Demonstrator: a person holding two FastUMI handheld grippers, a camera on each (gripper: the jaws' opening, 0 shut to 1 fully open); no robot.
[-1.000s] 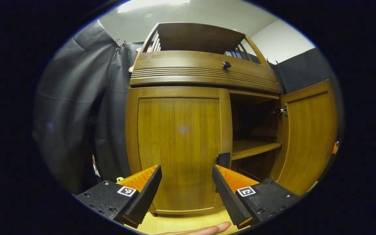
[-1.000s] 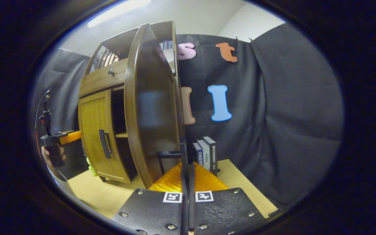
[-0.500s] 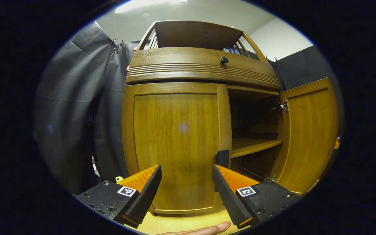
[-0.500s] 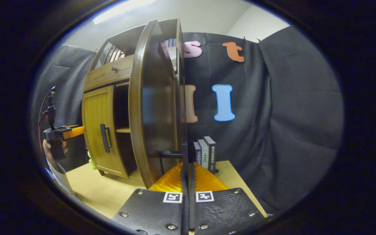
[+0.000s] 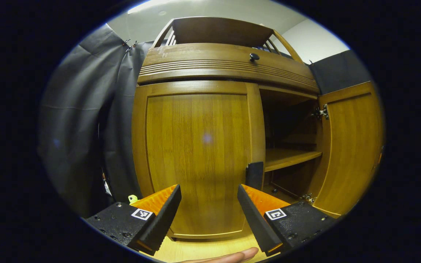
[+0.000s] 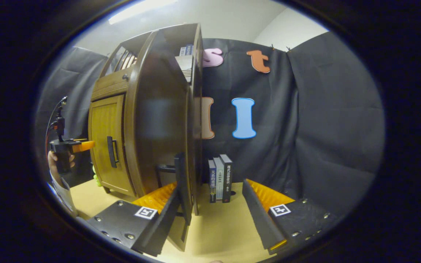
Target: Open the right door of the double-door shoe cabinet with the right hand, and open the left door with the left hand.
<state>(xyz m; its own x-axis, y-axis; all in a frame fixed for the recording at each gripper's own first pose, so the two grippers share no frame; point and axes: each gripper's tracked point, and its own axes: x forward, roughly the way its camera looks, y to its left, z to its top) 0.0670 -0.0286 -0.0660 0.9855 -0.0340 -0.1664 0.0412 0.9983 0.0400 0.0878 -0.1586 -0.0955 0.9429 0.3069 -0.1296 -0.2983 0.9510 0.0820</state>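
The wooden shoe cabinet [image 5: 228, 69] fills the left gripper view. Its left door [image 5: 199, 153] is closed, with a dark handle [image 5: 255, 175] on its right edge. My left gripper [image 5: 209, 204] is open in front of that door, and the handle stands just above the tip of its right finger. The right door [image 5: 349, 146] is swung wide open. In the right gripper view my right gripper [image 6: 210, 212] is open beside the right door [image 6: 159, 120], whose handle [image 6: 179, 182] lies by the gripper's left finger. Farther off, a hand [image 6: 55, 160] holds the left gripper [image 6: 84, 145] before the left door [image 6: 102, 142].
Three upright books [image 6: 219, 179] stand on the pale wooden table [image 6: 225, 230] behind the open door. Inside the cabinet a shelf [image 5: 287, 157] shows. A drawer with a round knob [image 5: 254, 57] runs across the top. A fingertip [image 5: 232, 255] lies at the view's bottom edge.
My right gripper has opened and let go of the right door's handle, and the door has swung wider. The left gripper has drawn closer to the left door.
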